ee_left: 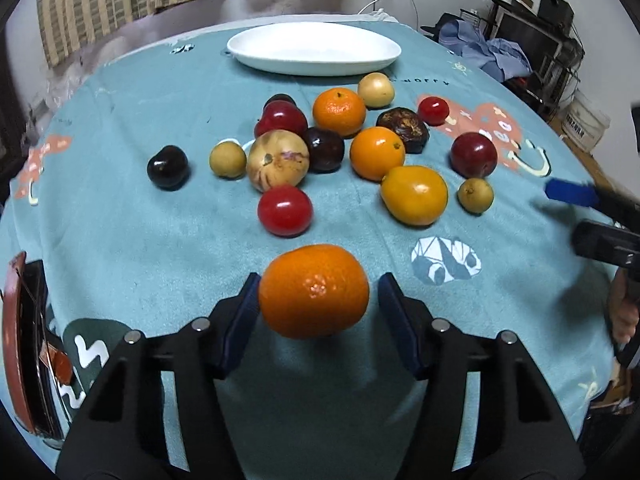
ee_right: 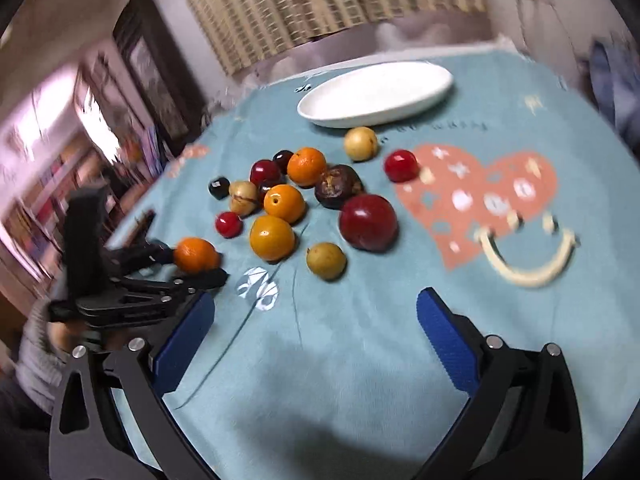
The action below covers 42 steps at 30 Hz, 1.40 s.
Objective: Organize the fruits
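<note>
A mandarin orange (ee_left: 314,292) lies on the teal tablecloth (ee_left: 120,240) between the blue pads of my left gripper (ee_left: 319,280). The left pad touches it, and a narrow strip of cloth shows between it and the right pad. Beyond it lie several loose fruits: a red tomato (ee_left: 285,210), a yellow-orange fruit (ee_left: 414,195), oranges, dark plums and small tan fruits. A white oval plate (ee_left: 314,49) stands empty at the far edge. My right gripper (ee_right: 316,298) hangs open over bare cloth, short of a small tan fruit (ee_right: 326,260) and a big red plum (ee_right: 368,222).
A red-rimmed object (ee_left: 16,344) sits at the table's left edge in the left wrist view. Clothes and shelves (ee_left: 520,48) stand beyond the table's far right. A person's sleeve (ee_right: 36,352) shows behind the left gripper (ee_right: 196,264) in the right wrist view.
</note>
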### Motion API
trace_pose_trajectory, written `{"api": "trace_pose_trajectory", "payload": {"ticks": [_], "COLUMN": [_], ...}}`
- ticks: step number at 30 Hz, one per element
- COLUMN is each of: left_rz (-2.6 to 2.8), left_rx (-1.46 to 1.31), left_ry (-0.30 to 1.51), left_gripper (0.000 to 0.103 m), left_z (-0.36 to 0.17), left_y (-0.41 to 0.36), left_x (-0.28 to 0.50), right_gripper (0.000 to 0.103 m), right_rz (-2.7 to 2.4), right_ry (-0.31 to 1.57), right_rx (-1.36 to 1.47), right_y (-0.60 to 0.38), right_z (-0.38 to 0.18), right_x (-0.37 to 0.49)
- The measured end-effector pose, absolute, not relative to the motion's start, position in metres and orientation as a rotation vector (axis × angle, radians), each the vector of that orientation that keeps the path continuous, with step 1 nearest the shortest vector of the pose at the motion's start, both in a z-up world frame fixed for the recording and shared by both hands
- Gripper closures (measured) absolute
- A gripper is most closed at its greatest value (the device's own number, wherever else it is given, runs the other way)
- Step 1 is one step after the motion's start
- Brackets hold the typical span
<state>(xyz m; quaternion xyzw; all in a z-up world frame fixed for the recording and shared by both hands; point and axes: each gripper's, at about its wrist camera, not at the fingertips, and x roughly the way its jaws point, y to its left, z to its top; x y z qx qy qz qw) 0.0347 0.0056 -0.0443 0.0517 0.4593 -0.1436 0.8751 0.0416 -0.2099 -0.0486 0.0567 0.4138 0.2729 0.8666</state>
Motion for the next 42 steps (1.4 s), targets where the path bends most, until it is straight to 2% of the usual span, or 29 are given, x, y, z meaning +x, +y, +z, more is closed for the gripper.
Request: {"api": "trace_pose_trajectory", "payload": {"ticks": [2, 3, 4, 7, 9, 11, 12, 13, 19, 24, 29, 38, 41, 42], "left_rz": [-0.304, -0.308, -0.308, -0.316, -0.321, -0.331, -0.335, -0.337, -0.353, -0.373, -0.393, -0.373, -0.367, -0.367], "left_rx": [0.098, 0.087, 0.081, 0.053, 0.032, 0.008, 0.002, 0.001, -0.017, 0.007, 0.000, -0.053, -0.072, -0.077], "left_ry": [0.957, 0.956, 0.955, 0.953, 0.951, 0.951, 0.951, 0.950, 0.936, 0.877, 0.809, 0.894, 0.881, 0.874], "left_gripper": [0.042, 0.043, 0.044, 0.048, 0.056, 0.056, 0.057, 0.057, 0.057, 0.057, 0.057, 0.056, 0.039, 0.037], "left_z": [-0.044, -0.044, -0.044, -0.044, -0.043, -0.043, -0.043, -0.042, -0.038, -0.003, 0.032, 0.002, -0.002, -0.002], "left_y": [0.007, 0.009, 0.009, 0.015, 0.019, 0.021, 0.022, 0.022, 0.023, 0.014, -0.011, -0.040, -0.041, -0.040], "left_x": [0.036, 0.036, 0.036, 0.036, 0.037, 0.037, 0.036, 0.036, 0.034, 0.052, 0.124, 0.239, 0.249, 0.249], "right_gripper": [0.020, 0.031, 0.037, 0.041, 0.044, 0.056, 0.067, 0.073, 0.075, 0.075, 0.075, 0.072, 0.072, 0.072], "right_rz": [0.572, 0.564, 0.564, 0.575, 0.579, 0.588, 0.591, 0.595, 0.628, 0.635, 0.560, 0.429, 0.430, 0.428], "right_ry": [0.896, 0.914, 0.947, 0.982, 0.983, 0.991, 0.999, 1.003, 0.988, 0.884, 0.795, 0.821, 0.838, 0.834], "right_rx": [0.079, 0.067, 0.080, 0.146, 0.147, 0.143, 0.143, 0.144, 0.155, 0.223, 0.297, 0.391, 0.385, 0.392], "right_y": [-0.200, -0.197, -0.196, -0.199, -0.198, -0.197, -0.197, -0.198, -0.206, -0.225, -0.238, -0.231, -0.223, -0.225], "right_z": [-0.055, -0.059, -0.063, -0.068, -0.067, -0.067, -0.068, -0.069, -0.064, -0.025, 0.010, -0.010, -0.021, -0.024], "right_x": [0.052, 0.058, 0.066, 0.083, 0.085, 0.090, 0.091, 0.094, 0.087, 0.096, 0.158, 0.270, 0.284, 0.284]}}
